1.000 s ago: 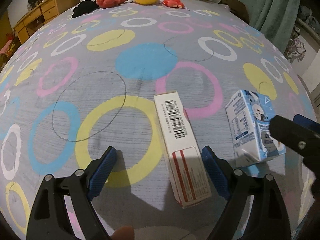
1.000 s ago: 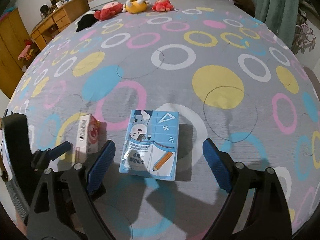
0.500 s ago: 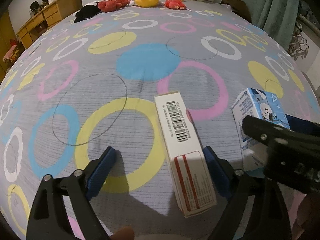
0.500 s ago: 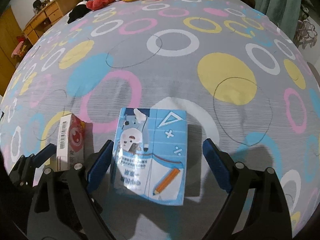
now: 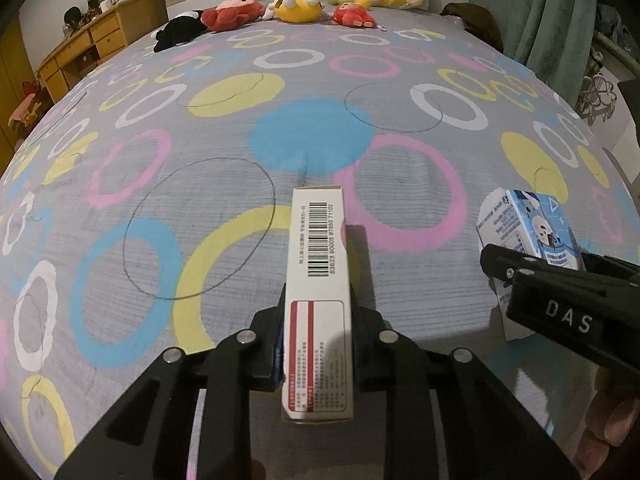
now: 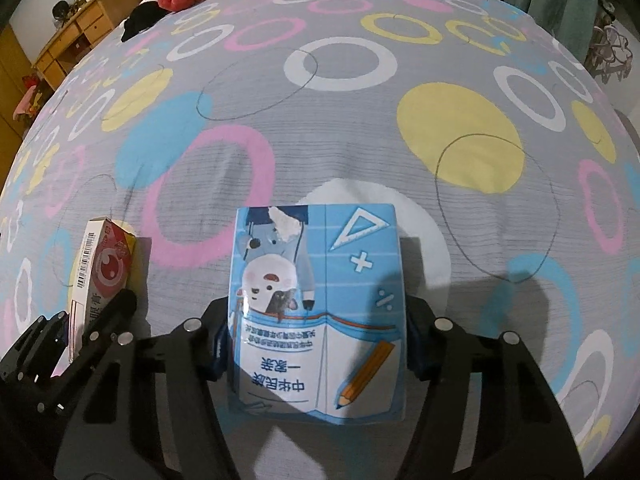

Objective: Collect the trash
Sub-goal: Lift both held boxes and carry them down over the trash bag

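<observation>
Both sets of jaws have just been closing. Plush toys [image 5: 300,8] line the far edge of the bed [image 5: 200,208], whose grey cover bears coloured rings. On it, the right hand-held gripper [image 6: 316,344] clamps the blue carton [image 6: 316,308], printed with a cartoon and pencil. Just beside it, the left hand-held gripper [image 5: 318,354] clamps the narrow white box [image 5: 318,280], barcode up.

Bed [image 5: 320,128] with grey sheet, coloured rings. Plush toys [image 5: 296,8] at far headboard. Wooden dresser [image 5: 100,44] far left; green curtain [image 5: 560,28] far right. Dim indoor light.
</observation>
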`<state>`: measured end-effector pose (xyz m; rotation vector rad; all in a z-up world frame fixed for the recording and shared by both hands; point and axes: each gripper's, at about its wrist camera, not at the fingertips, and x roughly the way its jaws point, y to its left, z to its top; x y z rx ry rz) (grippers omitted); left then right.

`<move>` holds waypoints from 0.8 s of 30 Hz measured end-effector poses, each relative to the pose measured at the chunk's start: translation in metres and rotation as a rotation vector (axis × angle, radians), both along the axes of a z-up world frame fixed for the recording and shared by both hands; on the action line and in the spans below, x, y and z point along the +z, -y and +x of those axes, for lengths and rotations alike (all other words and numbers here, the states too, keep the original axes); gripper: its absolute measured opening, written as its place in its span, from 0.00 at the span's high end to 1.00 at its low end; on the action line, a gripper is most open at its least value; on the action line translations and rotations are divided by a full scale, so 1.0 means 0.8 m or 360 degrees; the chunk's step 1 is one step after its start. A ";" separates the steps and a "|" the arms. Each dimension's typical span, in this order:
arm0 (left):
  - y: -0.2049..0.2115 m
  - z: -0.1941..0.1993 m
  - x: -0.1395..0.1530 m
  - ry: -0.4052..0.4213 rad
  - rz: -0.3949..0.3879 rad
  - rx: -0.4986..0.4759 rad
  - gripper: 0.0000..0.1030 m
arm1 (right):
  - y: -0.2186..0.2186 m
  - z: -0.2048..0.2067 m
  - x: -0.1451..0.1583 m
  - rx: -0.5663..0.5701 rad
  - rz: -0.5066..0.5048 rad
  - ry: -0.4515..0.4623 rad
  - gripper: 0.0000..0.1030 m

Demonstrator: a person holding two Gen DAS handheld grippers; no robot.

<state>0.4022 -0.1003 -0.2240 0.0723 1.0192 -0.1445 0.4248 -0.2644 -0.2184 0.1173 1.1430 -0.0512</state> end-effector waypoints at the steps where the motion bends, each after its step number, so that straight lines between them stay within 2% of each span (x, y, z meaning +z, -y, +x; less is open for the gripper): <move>1: 0.000 0.000 0.001 -0.0001 0.0004 -0.0006 0.77 | -0.001 -0.001 0.000 0.0001 0.0000 0.0003 0.40; 12: -0.002 -0.012 0.015 0.0023 -0.0006 -0.0044 0.77 | -0.002 -0.027 0.036 0.0006 0.0009 0.0097 0.40; 24: 0.002 -0.043 0.049 0.0106 -0.0041 -0.0124 0.77 | 0.000 -0.077 0.092 -0.0018 -0.0011 0.0215 0.40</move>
